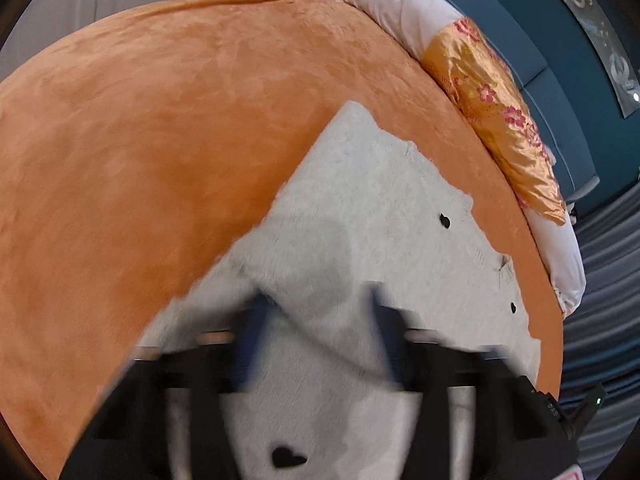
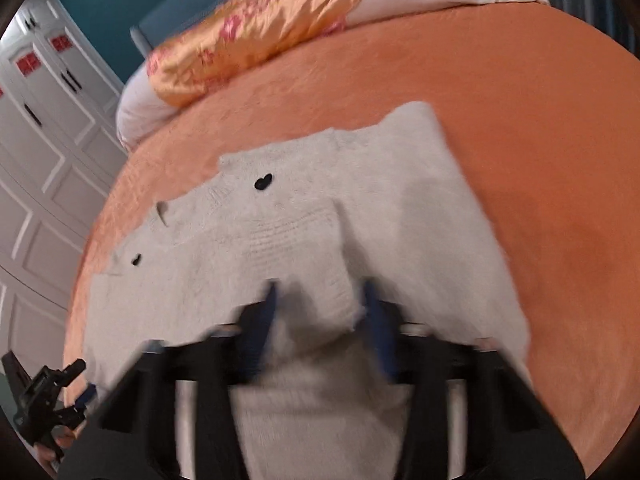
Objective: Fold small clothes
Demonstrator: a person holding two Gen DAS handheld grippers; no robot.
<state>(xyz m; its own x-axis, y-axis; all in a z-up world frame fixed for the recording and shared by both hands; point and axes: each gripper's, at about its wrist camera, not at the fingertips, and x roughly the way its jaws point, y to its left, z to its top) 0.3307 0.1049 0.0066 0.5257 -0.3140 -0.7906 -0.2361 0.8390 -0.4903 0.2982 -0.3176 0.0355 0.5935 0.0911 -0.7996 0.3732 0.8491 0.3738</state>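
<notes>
Both grippers stand with jaws parted and pale knit between the blue fingers; whether either pair pinches the cloth cannot be told through the motion blur. Left gripper (image 1: 316, 328): a folded fabric corner lies between its fingers, the garment running ahead and to its right. Right gripper (image 2: 320, 320): a raised fold sits between its fingers, the cloth spreading ahead and to its left. The grey fuzzy garment (image 2: 304, 216), with small black heart buttons (image 2: 263, 181), lies flat on the orange bedspread (image 1: 160, 120). A floral satin pillow (image 2: 256, 40) rests well apart at the bed's far edge. Judged equally near, each gripper commands one near edge.
</notes>
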